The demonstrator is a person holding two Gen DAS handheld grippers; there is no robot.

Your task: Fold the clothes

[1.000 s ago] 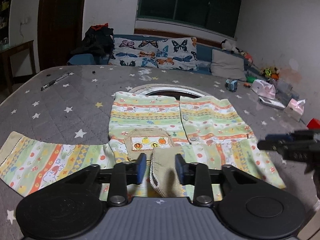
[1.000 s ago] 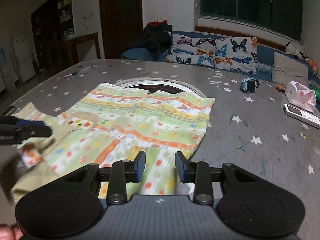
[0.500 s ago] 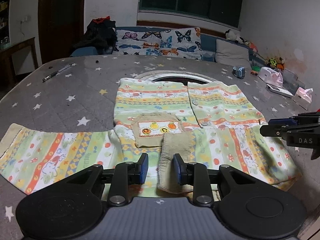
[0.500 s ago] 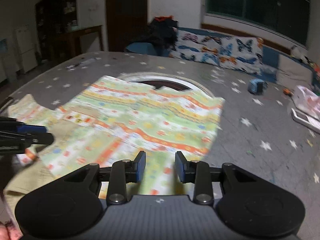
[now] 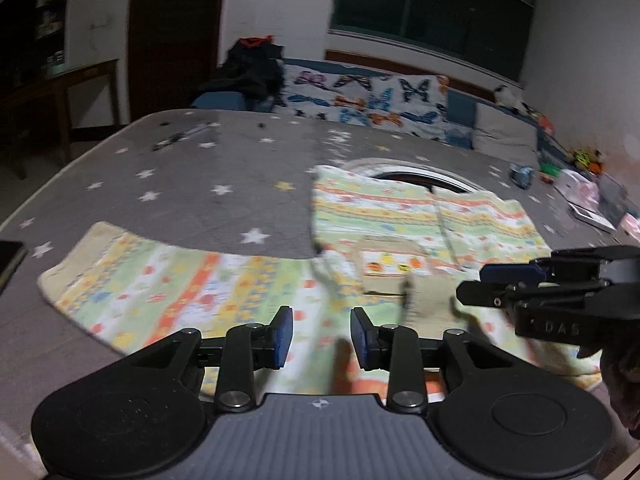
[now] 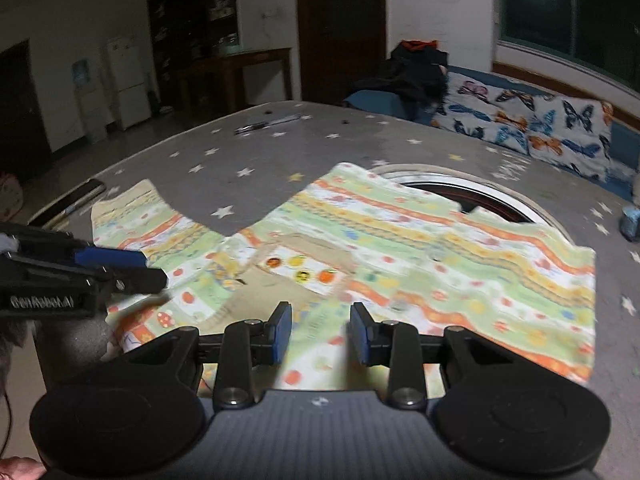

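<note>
Left wrist view shows the left gripper point(image 5: 321, 338) above the patterned shirt point(image 5: 400, 224), its jaws opening with no cloth pinched between the blue fingers point(image 5: 282, 336). That shirt lies spread flat on the grey star-print desk point(image 5: 180, 184), one sleeve point(image 5: 160, 284) stretched out to the left. Right wrist view shows the right gripper point(image 6: 320, 332) over the hem, fingers parted and empty.
</note>
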